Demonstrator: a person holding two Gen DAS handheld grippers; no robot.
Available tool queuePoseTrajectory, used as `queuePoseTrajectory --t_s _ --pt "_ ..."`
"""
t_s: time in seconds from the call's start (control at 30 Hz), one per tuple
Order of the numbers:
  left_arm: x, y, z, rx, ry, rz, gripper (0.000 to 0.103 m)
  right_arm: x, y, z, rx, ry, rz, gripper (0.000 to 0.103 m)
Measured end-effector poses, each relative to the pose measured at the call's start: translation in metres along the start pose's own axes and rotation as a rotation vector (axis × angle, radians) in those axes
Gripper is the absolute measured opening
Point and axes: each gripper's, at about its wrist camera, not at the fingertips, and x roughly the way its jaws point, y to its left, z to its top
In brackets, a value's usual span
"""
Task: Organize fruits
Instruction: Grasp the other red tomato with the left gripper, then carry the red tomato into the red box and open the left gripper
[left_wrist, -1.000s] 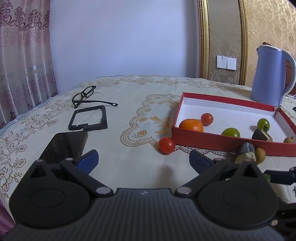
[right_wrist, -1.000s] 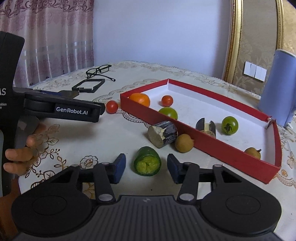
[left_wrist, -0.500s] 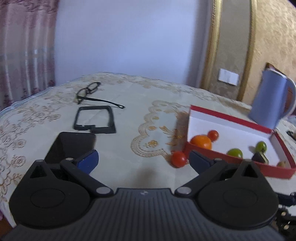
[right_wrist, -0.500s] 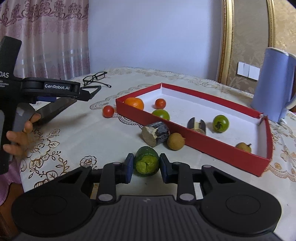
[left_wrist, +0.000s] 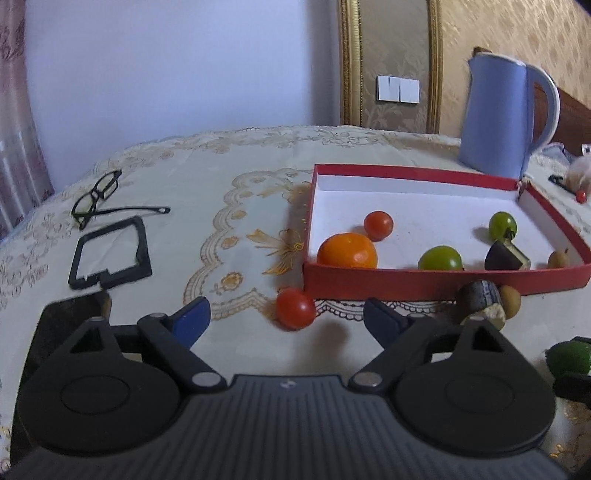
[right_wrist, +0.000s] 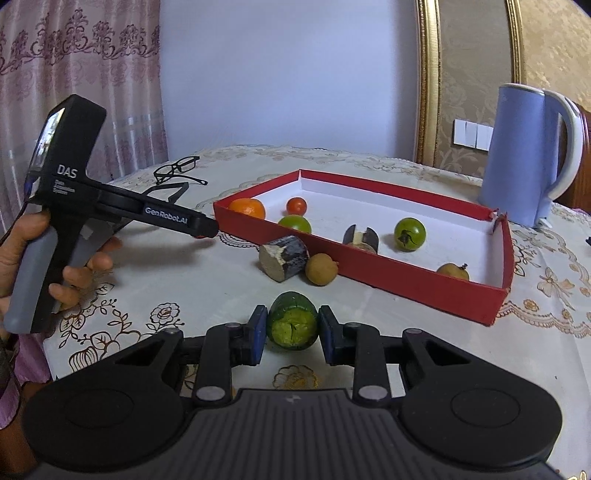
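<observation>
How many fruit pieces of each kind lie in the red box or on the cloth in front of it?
Red tomatoes: 2
Orange: 1
Green tomatoes: 2
Green cut piece: 1
Dark cut pieces: 2
Brown longans: 2
Total: 10

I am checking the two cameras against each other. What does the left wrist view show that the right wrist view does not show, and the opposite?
Only the left wrist view shows the open left gripper facing a red tomato outside the red box.

Only the right wrist view shows the right gripper closed on the green cut fruit, and the person's hand.

Both show the box, the orange, the blue kettle and the glasses.
</observation>
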Motion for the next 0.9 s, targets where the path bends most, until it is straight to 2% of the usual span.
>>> queuePoseTrajectory --t_s 0.13,0.23,0.3,0.33,0.4,0.47,0.73,0.9 --pt "0.007 -0.004 0.004 0.029 -0.003 0.024 0.084 0.000 0.000 -0.001 0.005 0.000 0.003 0.029" --pt "0.013 -0.003 0.004 0.024 0.019 0.011 0.066 0.000 0.001 -0.001 0.004 0.000 0.005 0.029" --pt "0.018 -0.002 0.004 0.012 0.043 -0.011 0.049 0.001 0.001 -0.001 0.004 -0.001 0.005 0.029" --pt "0.019 -0.002 0.003 0.011 0.043 -0.007 0.047 0.000 0.001 -0.001 0.005 -0.001 0.004 0.029" --pt "0.018 -0.003 0.002 0.019 0.034 0.001 0.029 0.000 0.001 -0.002 0.007 -0.001 0.002 0.029" --pt "0.017 -0.003 0.003 0.016 0.036 -0.010 0.023 0.000 0.001 -0.002 0.012 -0.001 0.002 0.029" --pt "0.008 -0.005 0.002 0.003 0.027 0.006 0.023 -0.002 -0.001 -0.004 0.026 -0.006 0.003 0.029" --pt "-0.010 -0.013 0.006 0.026 -0.021 0.039 0.023 -0.006 -0.002 -0.003 0.030 -0.019 0.002 0.029"
